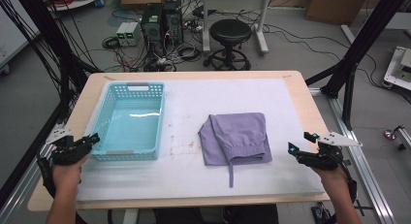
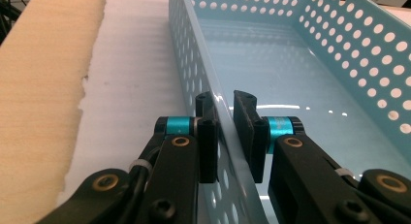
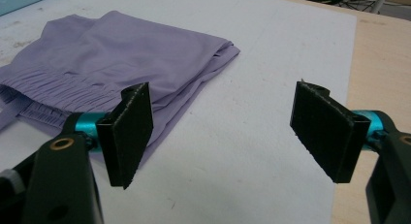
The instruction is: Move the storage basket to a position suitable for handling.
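The left tool (image 2: 224, 132) straddles the near-left wall of the pale blue perforated basket (image 1: 129, 122), one pad (image 2: 207, 136) outside and the other inside, both nearly closed on the thin plastic; the outer pad appears to touch the wall, while a sliver of light beside the inner pad leaves full contact uncertain, so the grip is judged as clenched on the basket wall. The hold is taken at the rim corner nearest the person, which would let the basket be dragged or steadied without reaching across it. In the high view that basket stands at about nine o'clock on the white mat (image 1: 194, 156) covering the worktop (image 1: 305, 107), long side running away from the person, and it holds nothing. The right tool (image 1: 301, 141) hovers at about four o'clock, its jaws spread wide and released, with nothing between them. In the right gripper view its pads frame bare mat, and the folded lilac garment (image 3: 111, 59) lies just beyond and to the side of the nearer pad (image 3: 128, 132), not touched. In the high view the garment sits near the centre of the mat, well apart from the basket, its waistband and a trailing drawstring (image 1: 231, 173) turned toward six o'clock. The inspector judges the basket is being positioned or held fast so the garment can go in; the right tool stands ready for that pick, which is not yet begun.
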Demonstrator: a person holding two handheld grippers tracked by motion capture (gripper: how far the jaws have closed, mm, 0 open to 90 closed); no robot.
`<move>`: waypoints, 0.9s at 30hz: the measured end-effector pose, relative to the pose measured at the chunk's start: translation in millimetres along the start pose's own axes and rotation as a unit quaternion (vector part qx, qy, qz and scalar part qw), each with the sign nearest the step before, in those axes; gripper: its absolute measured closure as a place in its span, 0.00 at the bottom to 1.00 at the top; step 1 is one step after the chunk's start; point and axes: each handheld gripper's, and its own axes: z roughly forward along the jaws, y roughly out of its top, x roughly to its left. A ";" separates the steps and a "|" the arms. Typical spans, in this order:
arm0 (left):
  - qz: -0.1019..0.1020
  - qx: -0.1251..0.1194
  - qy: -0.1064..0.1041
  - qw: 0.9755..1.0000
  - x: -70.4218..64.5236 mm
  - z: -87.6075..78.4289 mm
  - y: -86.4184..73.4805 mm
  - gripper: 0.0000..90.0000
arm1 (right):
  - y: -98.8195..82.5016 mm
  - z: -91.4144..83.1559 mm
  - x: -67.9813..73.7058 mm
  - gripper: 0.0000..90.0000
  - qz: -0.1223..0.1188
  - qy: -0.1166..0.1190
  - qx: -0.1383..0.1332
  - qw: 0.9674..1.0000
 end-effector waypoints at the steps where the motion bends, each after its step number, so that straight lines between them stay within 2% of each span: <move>1: 0.000 -0.003 0.000 1.000 -1.3 -1.1 -1.5 0.89 | 0.1 -0.1 -0.2 0.26 0.000 -0.001 0.000 1.000; 9: -0.008 -0.013 -0.006 1.000 -2.4 -2.9 -3.8 0.87 | 0.5 0.6 1.3 0.26 -0.001 -0.001 0.001 1.000; 10: -0.008 -0.013 -0.006 1.000 -2.4 -2.9 -3.8 0.81 | 0.5 0.6 1.3 0.26 -0.001 -0.001 0.001 1.000; 11: -0.025 -0.023 -0.006 0.999 -1.7 -3.3 -1.2 0.70 | 0.6 0.4 1.3 0.26 -0.001 -0.001 0.000 1.000; 12: -0.033 -0.031 -0.003 0.999 -2.0 -4.3 0.8 0.61 | 0.5 0.3 1.1 0.26 -0.001 -0.001 0.000 1.000; 15: -0.044 -0.057 0.001 0.997 -4.9 -9.3 8.3 0.48 | 0.3 -0.2 0.4 0.26 0.002 -0.004 -0.001 1.000; 18: -0.050 -0.082 -0.004 0.995 -13.3 -12.7 18.1 0.36 | 0.1 -0.6 -0.1 0.26 0.003 -0.006 -0.002 1.000; 19: -0.050 -0.082 -0.004 0.995 -13.3 -12.7 18.1 0.33 | 0.1 -0.6 -0.1 0.26 0.003 -0.006 -0.002 1.000; 20: -0.050 -0.096 -0.016 0.994 -20.7 -13.2 24.6 0.31 | 0.0 -0.7 -1.0 0.26 0.006 -0.007 -0.002 1.000; 22: -0.041 -0.106 -0.029 0.993 -29.8 -12.3 29.7 0.30 | 0.5 -0.3 -1.9 0.26 0.007 -0.008 -0.003 1.000; 23: -0.041 -0.106 -0.029 0.993 -29.8 -12.3 29.7 0.30 | 0.5 -0.3 -1.9 0.26 0.007 -0.008 -0.003 1.000; 24: -0.029 -0.112 -0.038 0.993 -38.9 -10.3 33.5 0.30 | 2.2 0.3 -2.0 0.26 0.007 -0.009 -0.004 1.000; 25: -0.029 -0.112 -0.038 0.993 -38.9 -10.3 33.5 0.30 | 2.2 0.3 -2.0 0.26 0.007 -0.009 -0.004 1.000; 26: -0.016 -0.112 -0.043 0.993 -46.0 -7.8 35.3 0.30 | 3.5 1.1 -1.4 0.26 0.006 -0.008 -0.007 1.000; 27: -0.014 -0.112 -0.044 0.993 -48.9 -6.6 35.4 0.30 | 3.9 1.6 -0.7 0.26 0.005 -0.007 -0.007 1.000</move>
